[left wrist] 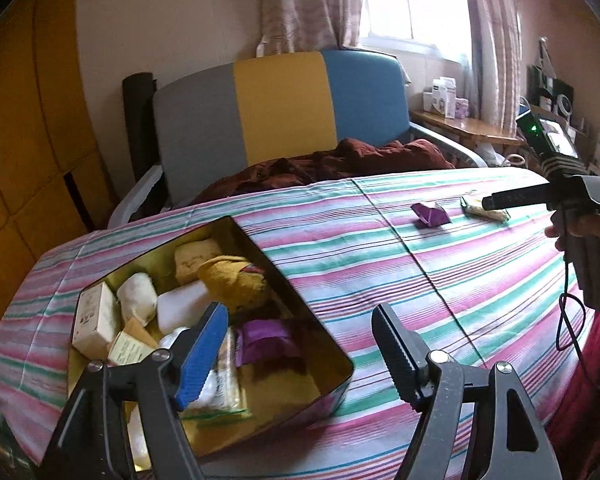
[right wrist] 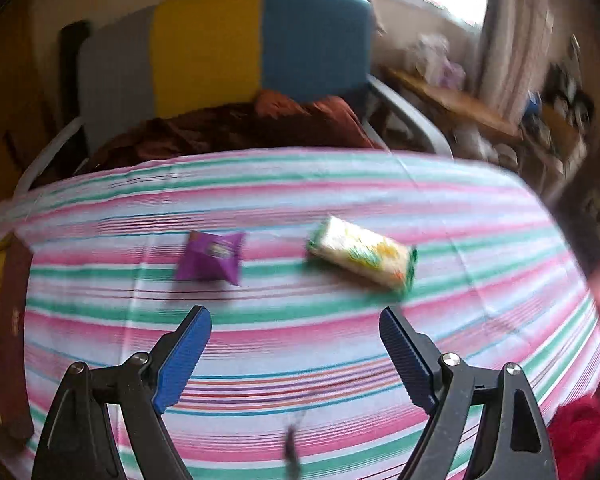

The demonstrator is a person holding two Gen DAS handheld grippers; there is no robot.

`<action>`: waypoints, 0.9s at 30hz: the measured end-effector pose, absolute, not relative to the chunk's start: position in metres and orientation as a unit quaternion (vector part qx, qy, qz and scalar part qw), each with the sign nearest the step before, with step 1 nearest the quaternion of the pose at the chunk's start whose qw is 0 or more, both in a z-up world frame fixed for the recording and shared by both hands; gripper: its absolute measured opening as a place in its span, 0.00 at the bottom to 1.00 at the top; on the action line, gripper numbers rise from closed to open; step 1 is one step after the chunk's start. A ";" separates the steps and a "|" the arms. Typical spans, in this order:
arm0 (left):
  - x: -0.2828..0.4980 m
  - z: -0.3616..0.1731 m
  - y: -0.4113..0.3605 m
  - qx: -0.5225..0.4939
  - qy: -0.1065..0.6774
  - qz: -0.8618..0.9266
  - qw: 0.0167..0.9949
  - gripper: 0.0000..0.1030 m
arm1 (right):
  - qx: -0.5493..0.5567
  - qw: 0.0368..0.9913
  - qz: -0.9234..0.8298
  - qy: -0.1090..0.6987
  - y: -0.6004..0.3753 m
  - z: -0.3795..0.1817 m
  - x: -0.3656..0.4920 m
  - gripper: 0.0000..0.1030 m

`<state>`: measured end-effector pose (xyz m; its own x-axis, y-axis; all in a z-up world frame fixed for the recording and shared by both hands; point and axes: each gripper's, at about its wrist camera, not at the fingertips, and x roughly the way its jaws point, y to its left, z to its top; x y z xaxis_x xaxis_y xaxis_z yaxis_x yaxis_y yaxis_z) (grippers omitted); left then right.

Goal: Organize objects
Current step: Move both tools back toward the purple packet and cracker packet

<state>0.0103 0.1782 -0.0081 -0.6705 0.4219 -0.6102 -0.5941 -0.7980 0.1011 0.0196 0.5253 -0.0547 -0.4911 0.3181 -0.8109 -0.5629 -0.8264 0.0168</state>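
While both pairs of tongs stand apart and hold nothing, the gathering step looks half done. The right tongs [right wrist: 296, 354] face a purple packet [right wrist: 211, 258] and a tissue pack [right wrist: 362, 255], both loose on the striped worktop [right wrist: 340, 360]; the next move probably needs a lowering over one. The left tongs [left wrist: 300, 354] hover at the gold tin [left wrist: 336, 380], which holds soaps, small boxes, a yellow cloth [left wrist: 236, 280] and another purple packet.

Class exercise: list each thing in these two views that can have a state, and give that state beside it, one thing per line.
tin box: open, no lid on it, holding many items
purple packet: loose on the striped cloth, outside the box
white-and-green packet: loose on the cloth, ungrasped
left gripper: open, empty, over the box's edge
right gripper: open, empty
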 end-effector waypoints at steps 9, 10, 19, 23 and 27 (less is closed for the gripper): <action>0.009 -0.010 0.228 -0.294 0.173 0.886 0.315 0.73 | -0.411 0.267 0.843 0.220 0.550 -0.053 0.035 0.85; 0.009 -0.011 0.234 -0.293 0.176 0.884 0.319 0.73 | -0.409 0.268 0.843 0.225 0.551 -0.052 0.037 0.85; -0.001 -0.029 0.288 -0.316 0.202 0.860 0.345 0.75 | -0.401 0.266 0.834 0.271 0.567 -0.051 0.046 0.85; -0.009 -0.039 0.309 -0.331 0.210 0.850 0.352 0.75 | -0.390 0.258 0.835 0.291 0.571 -0.049 0.051 0.85; -0.022 -0.048 0.330 -0.349 0.211 0.841 0.356 0.75 | -0.385 0.250 0.831 0.314 0.576 -0.051 0.053 0.85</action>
<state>-0.0220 0.3298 -0.0477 -0.5035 0.4514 -0.7367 -0.7455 -0.6580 0.1064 0.0532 0.5756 -0.0506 -0.5774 0.1739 -0.7977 -0.6581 -0.6774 0.3287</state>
